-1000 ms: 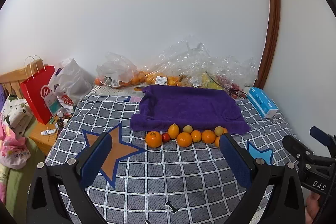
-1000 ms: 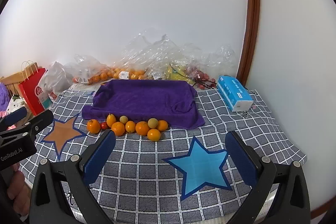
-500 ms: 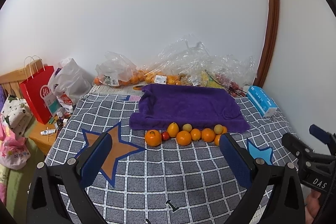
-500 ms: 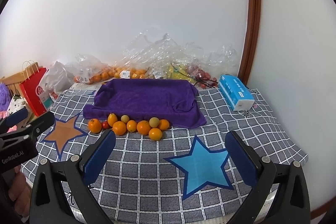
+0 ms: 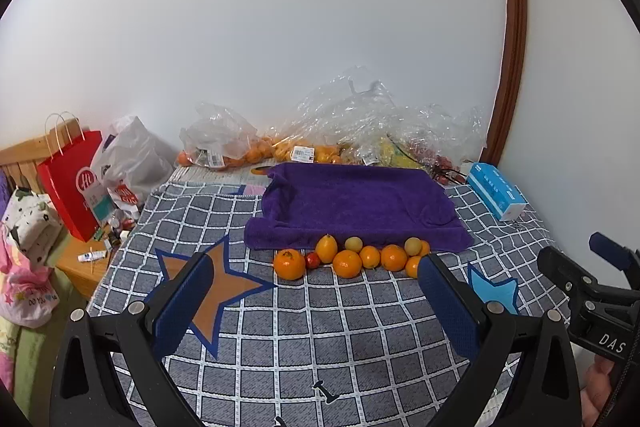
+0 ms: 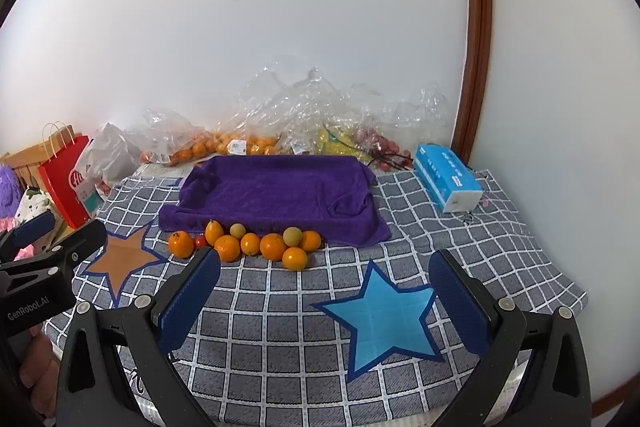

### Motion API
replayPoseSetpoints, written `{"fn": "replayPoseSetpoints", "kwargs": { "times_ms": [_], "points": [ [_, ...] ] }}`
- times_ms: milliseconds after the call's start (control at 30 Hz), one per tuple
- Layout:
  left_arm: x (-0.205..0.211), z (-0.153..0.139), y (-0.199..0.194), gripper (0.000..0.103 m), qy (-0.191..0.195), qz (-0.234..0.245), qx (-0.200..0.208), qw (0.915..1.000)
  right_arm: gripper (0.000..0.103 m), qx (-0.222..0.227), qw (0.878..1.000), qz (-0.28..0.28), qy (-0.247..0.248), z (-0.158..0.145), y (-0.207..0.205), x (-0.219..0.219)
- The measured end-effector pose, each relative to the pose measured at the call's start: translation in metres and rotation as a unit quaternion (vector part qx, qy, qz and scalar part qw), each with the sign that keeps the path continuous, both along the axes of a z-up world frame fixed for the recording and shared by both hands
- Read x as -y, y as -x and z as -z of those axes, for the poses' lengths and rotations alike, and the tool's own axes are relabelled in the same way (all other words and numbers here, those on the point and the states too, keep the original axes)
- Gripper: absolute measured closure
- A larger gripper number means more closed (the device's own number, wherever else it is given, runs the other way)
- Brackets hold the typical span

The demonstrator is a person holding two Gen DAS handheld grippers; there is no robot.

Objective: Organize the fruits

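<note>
Nothing sorted yet: the fruits point(image 5: 352, 257) lie bunched mid-frame before the bare purple towel point(image 5: 356, 203) (presumably their destination); left gripper point(image 5: 316, 307) and right gripper point(image 6: 324, 303) both gape, empty

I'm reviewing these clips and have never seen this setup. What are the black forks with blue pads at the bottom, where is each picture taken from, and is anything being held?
There is no robot here. A person holds a two-finger tool in each hand, and each tool carries a wide-angle camera that looks out along its fingers. One picture comes from the left hand-held gripper, the other from the right hand-held gripper; each also shows the other tool at its edge. Both stand open and hold nothing. Ahead lies a checked cloth with stars. On it is a purple towel, with a row of loose fruits along the towel's near edge. Against the wall lie clear bags of fruit and a blue tissue box.
</note>
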State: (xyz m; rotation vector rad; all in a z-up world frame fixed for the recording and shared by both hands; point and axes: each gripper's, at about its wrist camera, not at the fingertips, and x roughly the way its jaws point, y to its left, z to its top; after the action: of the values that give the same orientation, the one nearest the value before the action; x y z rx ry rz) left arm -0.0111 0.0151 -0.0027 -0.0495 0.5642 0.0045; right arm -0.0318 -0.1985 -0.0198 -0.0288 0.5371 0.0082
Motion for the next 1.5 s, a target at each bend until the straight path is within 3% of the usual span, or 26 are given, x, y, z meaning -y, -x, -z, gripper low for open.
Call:
{"fn": "replayPoseSetpoints", "kwargs": {
  "times_ms": [600, 833, 1067, 1233, 1367, 1500],
  "points": [
    [-0.005, -0.001, 0.000, 0.000, 0.004, -0.005, 0.005, 1.0000, 0.000, 0.008, 1.000, -0.005, -0.013, 0.003, -0.003, -0.003],
    [-0.012, 0.003, -0.009, 0.000, 0.004, -0.015, -0.001, 0.9999, 0.000, -0.009, 1.000, 0.001, -0.021, 0.010, -0.019, -0.003],
    [-0.023, 0.012, -0.027, 0.000, 0.001, -0.024, -0.009, 0.9997, 0.000, 0.001, 0.999, -0.027, -0.041, 0.019, -0.032, -0.001],
    [-0.031, 0.028, -0.047, 0.000, 0.011, -0.030, -0.021, 0.9993, 0.000, -0.003, 1.000, -0.023, -0.016, 0.036, -0.049, -0.001],
    [-0.036, 0.044, -0.062, 0.000, 0.017, -0.031, -0.033, 0.9988, 0.000, -0.023, 0.998, -0.042, -0.027, 0.056, -0.067, 0.004],
    [-0.040, 0.062, -0.083, 0.000, 0.022, -0.016, -0.068, 0.9973, 0.000, -0.055, 0.998, -0.032, -0.014, 0.080, -0.090, 0.003]
  ]
}}
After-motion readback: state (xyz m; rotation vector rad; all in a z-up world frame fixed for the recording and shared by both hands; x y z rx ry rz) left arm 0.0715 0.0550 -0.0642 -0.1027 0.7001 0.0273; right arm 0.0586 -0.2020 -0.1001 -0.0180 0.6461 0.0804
